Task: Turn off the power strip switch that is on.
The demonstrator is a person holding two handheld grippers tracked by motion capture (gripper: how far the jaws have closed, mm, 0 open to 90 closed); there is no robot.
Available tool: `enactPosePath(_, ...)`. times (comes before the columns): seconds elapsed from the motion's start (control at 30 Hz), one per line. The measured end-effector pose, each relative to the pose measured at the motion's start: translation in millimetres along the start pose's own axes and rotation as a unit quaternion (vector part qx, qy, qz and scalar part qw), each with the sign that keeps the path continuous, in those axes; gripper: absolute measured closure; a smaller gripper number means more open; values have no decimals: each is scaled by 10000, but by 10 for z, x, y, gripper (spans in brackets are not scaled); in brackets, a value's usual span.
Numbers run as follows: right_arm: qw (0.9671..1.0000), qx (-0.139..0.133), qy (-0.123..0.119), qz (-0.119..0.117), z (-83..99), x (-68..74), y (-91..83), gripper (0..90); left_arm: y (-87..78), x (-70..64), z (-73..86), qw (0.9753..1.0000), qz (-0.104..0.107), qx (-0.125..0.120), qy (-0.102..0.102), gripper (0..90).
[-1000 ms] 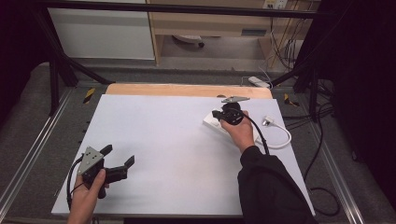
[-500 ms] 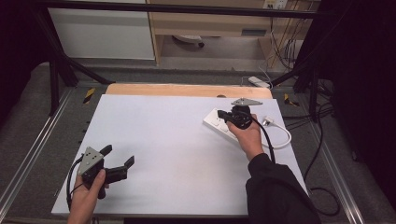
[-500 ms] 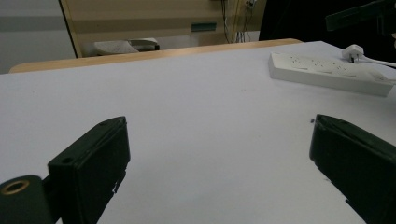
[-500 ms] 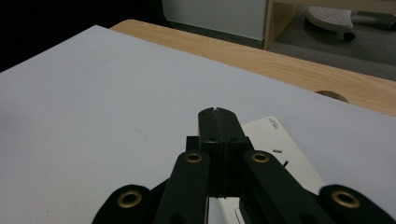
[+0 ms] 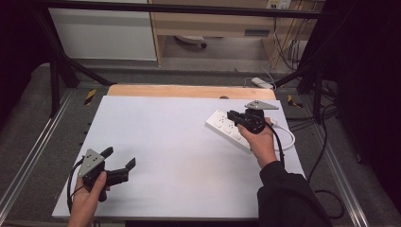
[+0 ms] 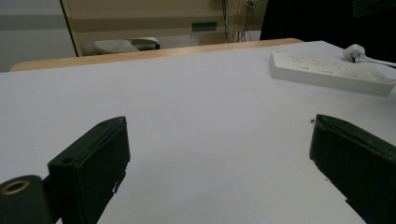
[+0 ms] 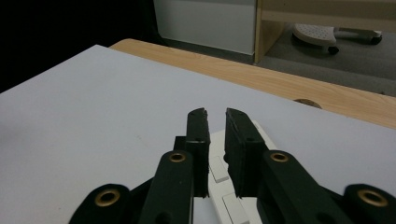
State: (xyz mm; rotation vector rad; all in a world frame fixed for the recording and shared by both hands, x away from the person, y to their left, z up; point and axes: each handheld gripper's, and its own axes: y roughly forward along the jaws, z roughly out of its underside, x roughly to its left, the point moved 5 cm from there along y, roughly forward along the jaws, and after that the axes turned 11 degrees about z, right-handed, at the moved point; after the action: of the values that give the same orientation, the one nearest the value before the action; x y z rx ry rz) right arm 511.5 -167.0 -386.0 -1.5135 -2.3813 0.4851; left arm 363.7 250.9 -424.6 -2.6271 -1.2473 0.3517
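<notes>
The right claw [image 5: 235, 116], nearly clenched and grasping nothing, is hovering above the white plastic power strip [image 5: 226, 126] on the far right of the white desk [image 5: 179, 156]. The left claw [image 5: 119, 162], spread wide, is resting near left.

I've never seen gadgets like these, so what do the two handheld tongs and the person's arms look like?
Both tongs, left and right, are black with two flat jaws, brass-coloured rivets, a grey three-cornered plate on top and a trailing black cable. The right arm wears a black sleeve.
</notes>
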Motion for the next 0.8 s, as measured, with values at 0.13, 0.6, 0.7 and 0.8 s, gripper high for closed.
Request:
enactPosePath(0.13,9999,-91,116,41,5,-48,-109,684,-1,2,3,10000,-8,8,-4,48)
enactPosePath(0.6,9992,-231,278,176,12,-112,-431,286,-3,7,14,10000,-12,41,-1,48)
enactPosePath(0.7,9988,-294,316,208,11,-141,-513,214,-2,7,15,10000,-13,46,-1,48)
enactPosePath(0.8,9987,-337,313,238,24,-172,-596,155,-1,7,16,10000,-16,45,2,48)
